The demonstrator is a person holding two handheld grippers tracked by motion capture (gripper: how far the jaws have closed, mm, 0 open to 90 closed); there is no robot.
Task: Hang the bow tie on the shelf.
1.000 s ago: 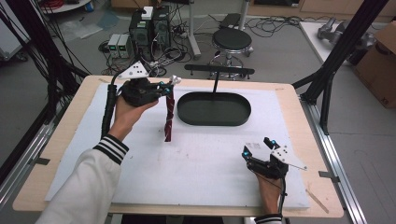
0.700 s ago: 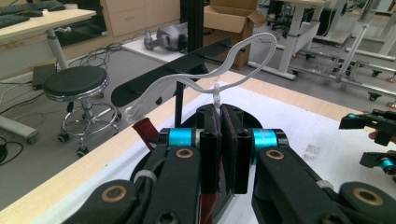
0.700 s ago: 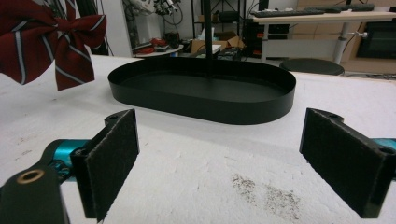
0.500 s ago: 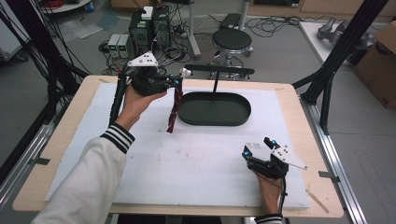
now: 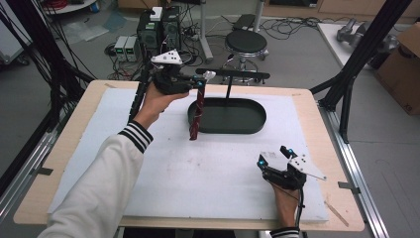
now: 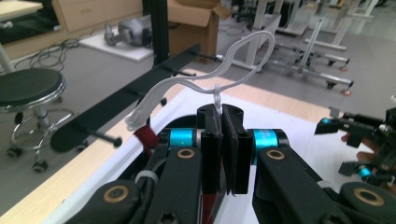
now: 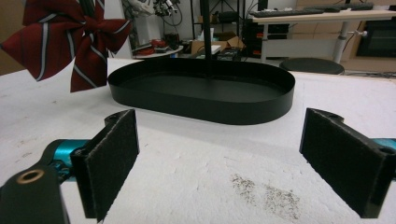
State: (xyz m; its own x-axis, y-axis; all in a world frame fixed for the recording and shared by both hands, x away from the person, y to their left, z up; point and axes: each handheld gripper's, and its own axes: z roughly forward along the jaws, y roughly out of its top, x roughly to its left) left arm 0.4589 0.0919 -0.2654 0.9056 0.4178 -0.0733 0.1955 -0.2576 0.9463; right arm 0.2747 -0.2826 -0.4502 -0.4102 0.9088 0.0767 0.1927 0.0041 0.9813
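A striped red bow tie (image 5: 196,113) is held by its white plastic strap (image 6: 205,84) in the closed left tool (image 5: 198,83) beside an oval black tray (image 5: 227,116); the right tool (image 5: 275,157) is spread wide.

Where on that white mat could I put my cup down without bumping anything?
Bare mat lies between the sleeve and the right claw. Crowded at the far middle: the black tray, with the red tie hanging from the left claw beside it.
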